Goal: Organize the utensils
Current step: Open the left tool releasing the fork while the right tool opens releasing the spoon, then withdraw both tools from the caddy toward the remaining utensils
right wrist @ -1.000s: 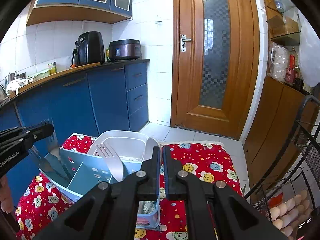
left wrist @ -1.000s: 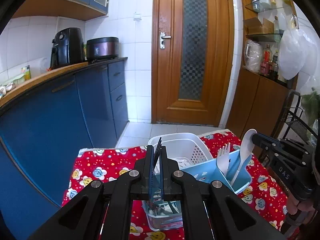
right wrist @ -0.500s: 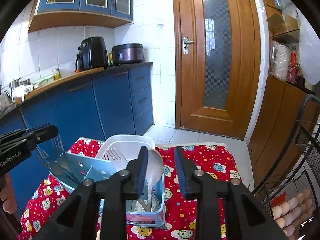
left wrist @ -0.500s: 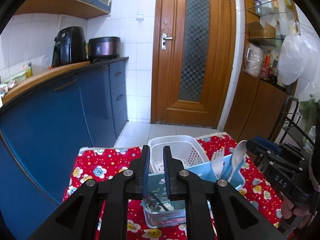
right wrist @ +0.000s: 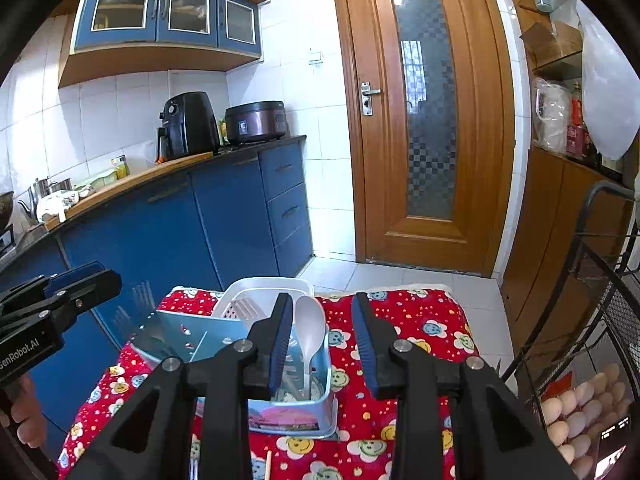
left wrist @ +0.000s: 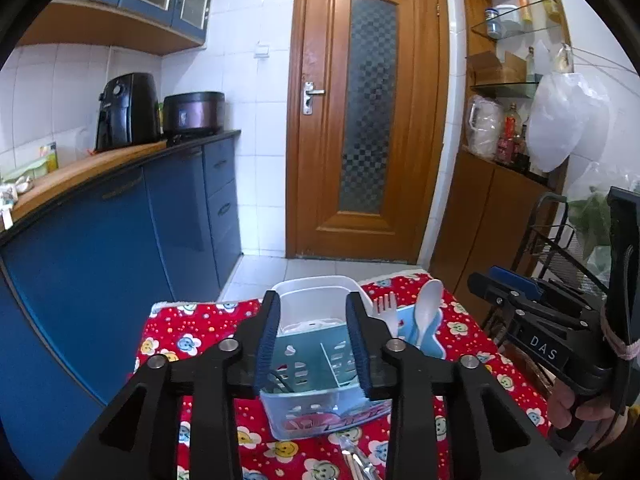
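The table (left wrist: 192, 320), under a red flower-print cloth, carries a light blue divided utensil caddy (left wrist: 320, 364) with a white perforated basket (left wrist: 312, 292) just behind it, touching or nearly so. The caddy already holds a white plastic spoon (right wrist: 310, 320) and a white fork (left wrist: 386, 308) standing upright in one end compartment, and dark utensils, seemingly knives (right wrist: 144, 320), leaning in the other, so most of the sorting looks done. What seems left lies on the cloth in front of the caddy: a metal utensil (left wrist: 356, 460) and what may be a wooden stick (right wrist: 269, 464), both cut off by the frame edge. The left tool (left wrist: 314, 348) and the right tool (right wrist: 322, 344) both hover above the caddy with jaws apart, holding nothing. Each tool's own arms hide the near cloth, so a reach for the loose pieces would need a pull-back first, and the two tools are near each other.
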Motion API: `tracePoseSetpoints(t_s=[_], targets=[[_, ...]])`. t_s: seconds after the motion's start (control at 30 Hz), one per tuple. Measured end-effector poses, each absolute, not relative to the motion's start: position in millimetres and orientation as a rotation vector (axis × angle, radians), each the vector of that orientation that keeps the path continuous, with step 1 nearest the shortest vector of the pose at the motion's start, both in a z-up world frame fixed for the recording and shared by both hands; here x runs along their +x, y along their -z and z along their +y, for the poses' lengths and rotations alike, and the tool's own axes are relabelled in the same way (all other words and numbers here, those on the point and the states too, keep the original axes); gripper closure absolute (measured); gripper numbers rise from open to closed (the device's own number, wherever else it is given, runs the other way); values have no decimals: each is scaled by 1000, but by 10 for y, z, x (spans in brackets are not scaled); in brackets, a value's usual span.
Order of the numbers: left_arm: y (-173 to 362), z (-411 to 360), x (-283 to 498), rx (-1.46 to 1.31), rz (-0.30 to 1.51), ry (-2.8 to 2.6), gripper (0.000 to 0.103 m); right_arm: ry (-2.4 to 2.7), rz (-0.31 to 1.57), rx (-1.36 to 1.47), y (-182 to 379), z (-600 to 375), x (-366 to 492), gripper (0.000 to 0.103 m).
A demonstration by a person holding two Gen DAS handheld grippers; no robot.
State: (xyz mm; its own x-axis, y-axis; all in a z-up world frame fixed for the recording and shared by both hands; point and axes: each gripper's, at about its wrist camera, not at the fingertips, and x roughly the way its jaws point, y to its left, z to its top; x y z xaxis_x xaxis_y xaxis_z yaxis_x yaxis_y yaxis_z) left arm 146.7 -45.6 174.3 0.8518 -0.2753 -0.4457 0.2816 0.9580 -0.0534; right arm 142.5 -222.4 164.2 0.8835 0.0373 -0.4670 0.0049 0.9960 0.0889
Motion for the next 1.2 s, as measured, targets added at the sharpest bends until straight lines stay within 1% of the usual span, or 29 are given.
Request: tracePoseSetpoints(t_s=[0.2,0.3,0.53,0.77,1.2], targets=[[-1773,-433,1293,13,464,294,65,-33,495,104,-1687,-2224,1221,69],[-1776,-395,1198,3,463,294,65,-42,498,106,-1691,-2207,1123,67],[-1699,-284,1039,-20,495,288,64,-63,539,110,-1585,-2178,954,65],[-1434,-180,982,-51,585,290,64,-74,617,128,-1292,-2139,876,65],[-776,-131,1041,-56,752,271,64,-92,765,165,-729,-2093,929,65]])
